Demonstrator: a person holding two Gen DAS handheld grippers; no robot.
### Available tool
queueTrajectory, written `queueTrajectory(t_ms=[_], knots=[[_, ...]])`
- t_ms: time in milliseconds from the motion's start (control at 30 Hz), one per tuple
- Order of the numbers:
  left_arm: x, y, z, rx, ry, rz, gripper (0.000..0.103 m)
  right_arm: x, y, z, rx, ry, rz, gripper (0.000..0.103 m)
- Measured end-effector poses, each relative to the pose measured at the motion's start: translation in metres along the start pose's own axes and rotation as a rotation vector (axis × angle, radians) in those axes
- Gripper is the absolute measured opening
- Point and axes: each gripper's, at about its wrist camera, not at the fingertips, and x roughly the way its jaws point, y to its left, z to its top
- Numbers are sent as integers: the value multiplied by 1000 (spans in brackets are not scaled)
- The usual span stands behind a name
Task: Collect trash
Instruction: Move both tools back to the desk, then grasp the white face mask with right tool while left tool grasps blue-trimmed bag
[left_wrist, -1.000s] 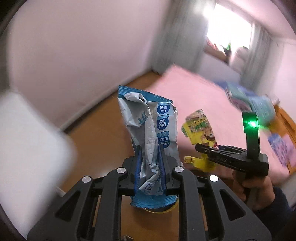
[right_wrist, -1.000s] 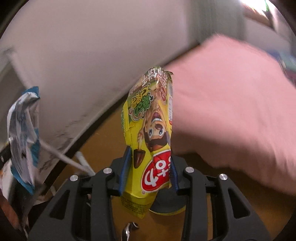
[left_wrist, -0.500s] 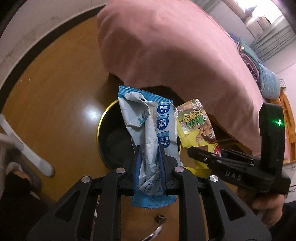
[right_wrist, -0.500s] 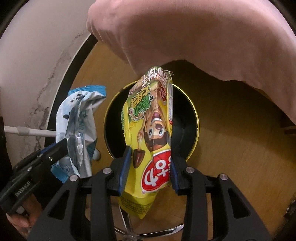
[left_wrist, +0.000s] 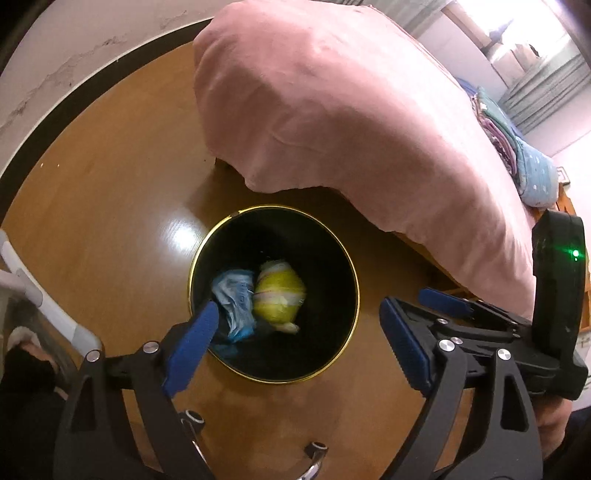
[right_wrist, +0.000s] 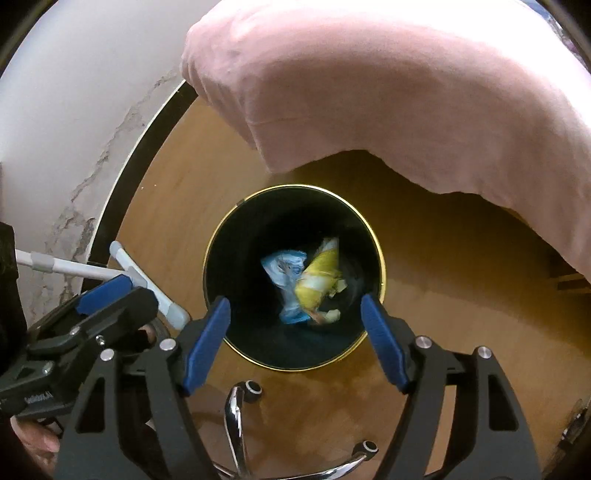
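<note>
A round black trash bin with a gold rim (left_wrist: 354, 280) (right_wrist: 384, 266) stands on the wooden floor, seen from above. Inside it lie a blue and white wrapper (left_wrist: 234, 295) (right_wrist: 282, 267) and a yellow snack wrapper (left_wrist: 279, 293) (right_wrist: 321, 278), side by side. My left gripper (left_wrist: 295, 343) is open and empty above the bin's near rim; it also shows in the right wrist view (right_wrist: 107, 291). My right gripper (right_wrist: 295, 339) is open and empty above the bin; it also shows in the left wrist view (left_wrist: 424, 310).
A bed with a pink cover (left_wrist: 351, 122) (right_wrist: 406, 85) overhangs just behind the bin. Folded bedding (left_wrist: 517, 147) lies at its far end. A white pole (right_wrist: 96, 271) and a chrome chair base (right_wrist: 236, 413) are near my grippers. A white wall with dark skirting (right_wrist: 122, 155) is left.
Both grippers opened and let go of their wrappers. The blue and white wrapper and the yellow wrapper dropped into the bin.
</note>
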Motion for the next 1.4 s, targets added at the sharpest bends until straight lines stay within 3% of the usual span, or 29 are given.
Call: queueTrajectory(t_ms=[167, 267, 433, 533, 633, 767, 900, 1000, 1133, 1233, 1400], knots=[[-18, 0, -4, 17, -61, 56, 86, -15, 3, 8, 11, -23, 1, 72], [-59, -18, -7, 78, -144, 99, 91, -49, 9, 15, 4, -81, -1, 75], [-184, -48, -17, 183, -334, 167, 93, -136, 53, 27, -93, -249, 29, 81], [-274, -42, -36, 195, -429, 234, 95, -191, 108, 25, -211, -356, 86, 86], [-359, -5, -68, 123, -499, 337, 96, -228, 181, 11, -355, -392, 195, 87], [-450, 69, -122, -56, -547, 530, 96, -241, 304, -26, -602, -331, 365, 87], [-520, 139, -185, -242, -597, 708, 96, -238, 405, -68, -788, -265, 444, 87], [-560, 191, -238, -422, -627, 795, 96, -236, 468, -102, -887, -225, 491, 87], [-582, 237, -289, -559, -639, 826, 96, -219, 521, -134, -969, -191, 470, 87], [-581, 265, -304, -624, -627, 749, 96, -207, 543, -144, -991, -157, 462, 87], [-571, 279, -313, -672, -610, 722, 96, -189, 558, -156, -1011, -156, 406, 86]])
